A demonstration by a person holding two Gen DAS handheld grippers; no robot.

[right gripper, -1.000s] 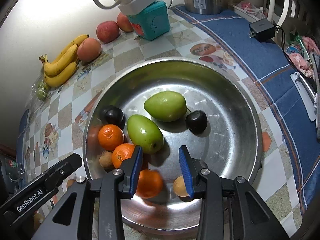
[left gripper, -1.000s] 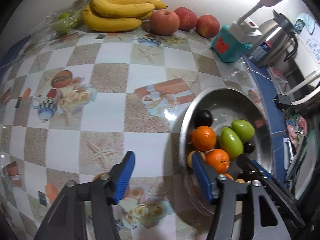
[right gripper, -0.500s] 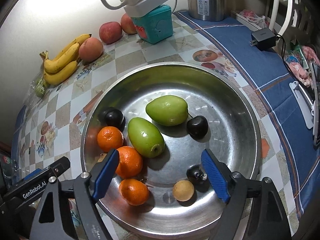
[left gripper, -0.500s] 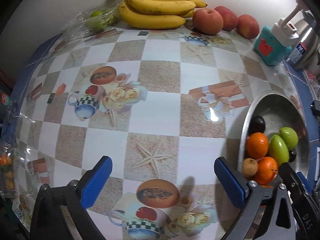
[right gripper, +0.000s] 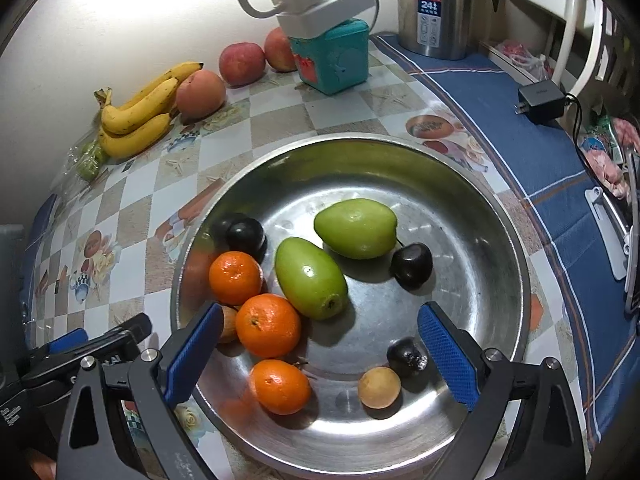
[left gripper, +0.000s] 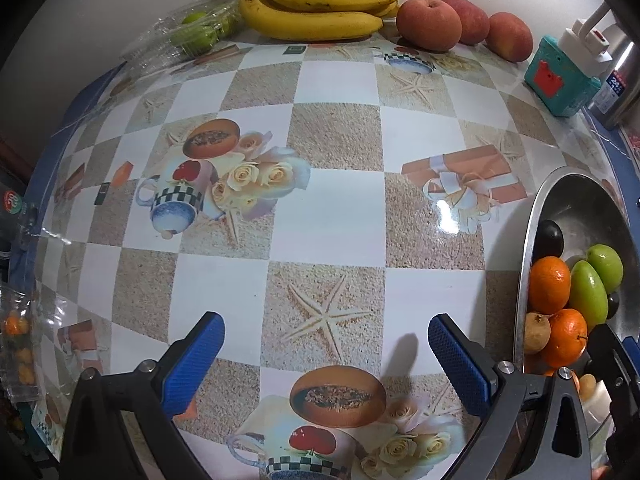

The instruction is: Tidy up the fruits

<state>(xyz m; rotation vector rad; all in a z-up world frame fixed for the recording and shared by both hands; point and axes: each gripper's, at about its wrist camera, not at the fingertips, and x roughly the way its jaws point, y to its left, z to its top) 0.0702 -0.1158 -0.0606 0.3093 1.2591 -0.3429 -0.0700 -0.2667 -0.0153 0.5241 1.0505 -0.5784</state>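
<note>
Left wrist view: the left tool (left gripper: 326,360) stands wide open and empty above the tabletop (left gripper: 344,216), left of the steel basin (left gripper: 532,232). Beyond the basin, along the wall, lie the bananas (left gripper: 320,4), three apples (left gripper: 430,24) and a clear bag of green fruit (left gripper: 196,34), all outside the basin. A second bag of small orange fruit (left gripper: 18,344) sits far left of the basin, at the tabletop's edge.

Right wrist view: the right tool (right gripper: 320,352) is likewise spread open, gripping nothing, over the near part of the basin (right gripper: 516,264). Inside the basin lie three oranges (right gripper: 268,325), two green mangoes (right gripper: 310,278), three dark plums (right gripper: 412,266) and two small tan fruits (right gripper: 379,387), loosely mixed. Judged from this, the task appears partly done: the small fruits are gathered, while the fruit by the wall and any sorting by kind remain
</note>
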